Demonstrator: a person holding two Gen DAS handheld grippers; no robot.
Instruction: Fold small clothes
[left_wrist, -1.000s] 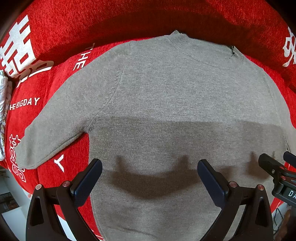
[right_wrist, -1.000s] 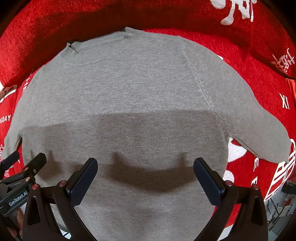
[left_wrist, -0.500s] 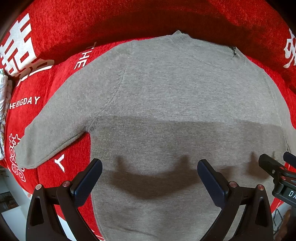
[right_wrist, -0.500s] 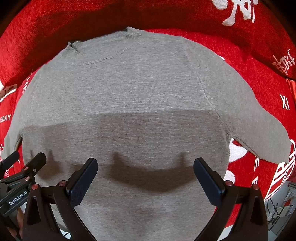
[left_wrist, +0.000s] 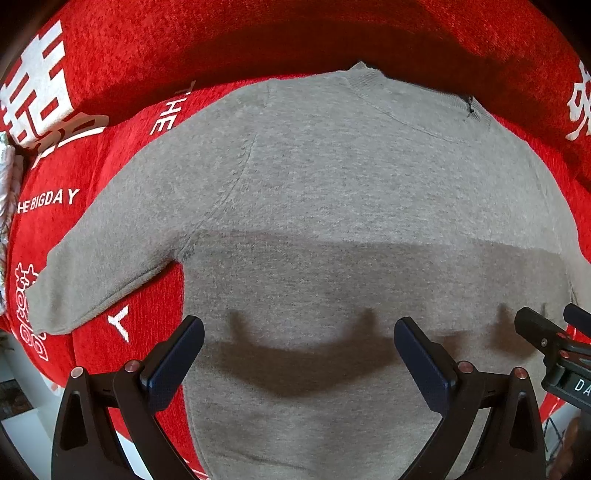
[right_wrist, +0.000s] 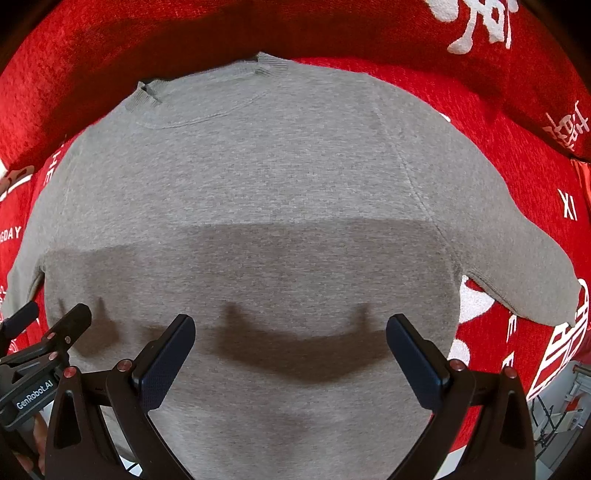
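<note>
grey sweater (left_wrist: 332, 192) spread flat and unfolded on a red blanket (left_wrist: 110, 155) with white lettering, collar at the far edge, both sleeves angled outward and down. left gripper (left_wrist: 299, 365) above the lower body of the sweater, jaws spread wide, nothing between them. right gripper (right_wrist: 290, 363) just beside it over the same hem area, equally wide apart and empty, shadows falling on the knit.

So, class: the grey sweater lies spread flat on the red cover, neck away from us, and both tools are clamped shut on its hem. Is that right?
Not quite. In both wrist views the left tool and right tool are open above the grey sweater, gripping nothing. It does lie flat on the red cover, neck away.
</note>
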